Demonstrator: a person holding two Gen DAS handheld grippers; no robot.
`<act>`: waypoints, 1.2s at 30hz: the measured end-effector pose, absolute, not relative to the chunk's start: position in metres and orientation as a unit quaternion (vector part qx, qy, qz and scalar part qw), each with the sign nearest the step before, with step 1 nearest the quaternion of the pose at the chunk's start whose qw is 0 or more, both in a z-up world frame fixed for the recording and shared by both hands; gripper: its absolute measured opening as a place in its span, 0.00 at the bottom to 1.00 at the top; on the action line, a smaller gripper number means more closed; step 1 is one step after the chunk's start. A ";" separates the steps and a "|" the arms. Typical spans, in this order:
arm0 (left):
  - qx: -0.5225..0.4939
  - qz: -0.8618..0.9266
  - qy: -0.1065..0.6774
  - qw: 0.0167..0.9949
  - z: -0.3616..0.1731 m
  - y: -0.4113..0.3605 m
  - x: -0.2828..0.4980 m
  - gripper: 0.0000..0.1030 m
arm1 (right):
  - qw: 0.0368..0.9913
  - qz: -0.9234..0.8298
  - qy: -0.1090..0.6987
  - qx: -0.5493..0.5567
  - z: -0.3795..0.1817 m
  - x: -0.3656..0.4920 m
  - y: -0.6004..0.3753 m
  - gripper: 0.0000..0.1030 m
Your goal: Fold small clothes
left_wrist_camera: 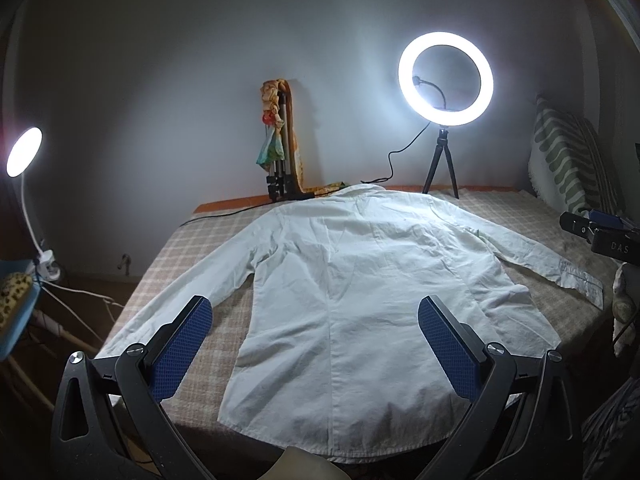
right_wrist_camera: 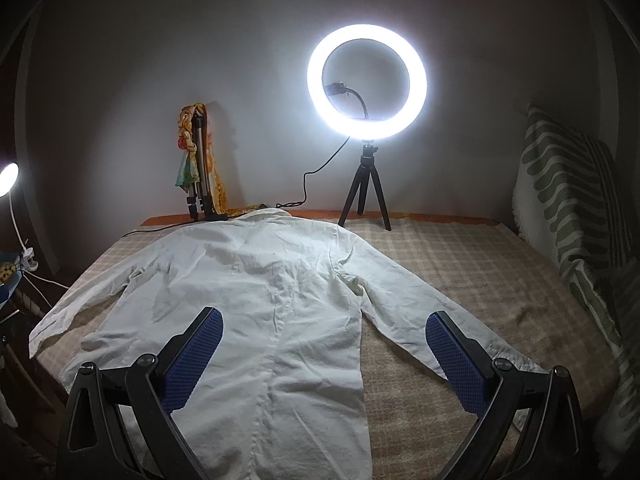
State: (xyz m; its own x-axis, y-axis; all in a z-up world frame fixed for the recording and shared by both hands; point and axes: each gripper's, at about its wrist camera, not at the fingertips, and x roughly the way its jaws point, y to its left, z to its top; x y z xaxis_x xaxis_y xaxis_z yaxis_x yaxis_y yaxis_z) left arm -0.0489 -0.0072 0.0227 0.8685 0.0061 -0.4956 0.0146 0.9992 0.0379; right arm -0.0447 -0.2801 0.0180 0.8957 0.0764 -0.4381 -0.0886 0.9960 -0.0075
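A white long-sleeved shirt (left_wrist_camera: 360, 280) lies flat, back side up, on the checked bed cover (left_wrist_camera: 192, 248), collar far, hem near, sleeves spread out to both sides. It also shows in the right wrist view (right_wrist_camera: 260, 300). My left gripper (left_wrist_camera: 316, 316) is open and empty, hovering above the shirt's lower body near the hem. My right gripper (right_wrist_camera: 324, 332) is open and empty, above the shirt's right side and right sleeve (right_wrist_camera: 420, 312). The right gripper's body shows at the right edge of the left wrist view (left_wrist_camera: 600, 232).
A lit ring light on a small tripod (left_wrist_camera: 445, 80) stands at the far edge of the bed; it also shows in the right wrist view (right_wrist_camera: 366, 80). A folded tripod with a scarf (left_wrist_camera: 280, 140) leans on the wall. A striped pillow (right_wrist_camera: 568, 200) lies right. A clip lamp (left_wrist_camera: 24, 152) is left.
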 end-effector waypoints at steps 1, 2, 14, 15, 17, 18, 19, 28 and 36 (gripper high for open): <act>0.021 -0.003 0.255 0.967 0.022 -0.008 -0.050 1.00 | 0.974 0.045 0.223 -0.013 0.019 -0.046 -0.279 1.00; 0.021 -0.003 0.254 0.967 0.023 -0.008 -0.052 1.00 | 0.974 0.047 0.221 -0.012 0.021 -0.048 -0.278 1.00; 0.021 0.000 0.241 0.970 0.025 -0.010 -0.064 1.00 | 0.976 0.049 0.211 -0.020 0.022 -0.057 -0.271 1.00; 0.023 0.000 0.240 0.971 0.025 -0.009 -0.064 1.00 | 0.976 0.048 0.211 -0.019 0.023 -0.057 -0.272 1.00; 0.022 -0.001 0.240 0.970 0.026 -0.009 -0.063 1.00 | 0.976 0.047 0.211 -0.016 0.022 -0.056 -0.273 1.00; 0.022 -0.002 0.240 0.970 0.026 -0.010 -0.063 1.00 | 0.976 0.047 0.210 -0.016 0.023 -0.057 -0.273 1.00; 0.022 -0.001 0.240 0.971 0.026 -0.010 -0.063 1.00 | 0.976 0.047 0.210 -0.016 0.022 -0.056 -0.273 1.00; 0.023 0.000 0.241 0.970 0.026 -0.012 -0.061 1.00 | 0.977 0.052 0.207 -0.019 0.023 -0.056 -0.272 1.00; 0.024 0.000 0.243 0.970 0.025 -0.013 -0.060 1.00 | 0.976 0.051 0.209 -0.017 0.023 -0.055 -0.272 1.00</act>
State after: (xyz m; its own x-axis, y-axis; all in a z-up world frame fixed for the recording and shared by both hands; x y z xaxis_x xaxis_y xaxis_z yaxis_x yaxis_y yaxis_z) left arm -0.0598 -0.0126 0.0252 0.8815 0.0121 -0.4720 0.0111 0.9989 0.0463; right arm -0.0545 -0.2716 0.0229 0.9071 0.0913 -0.4108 -0.1059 0.9943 -0.0130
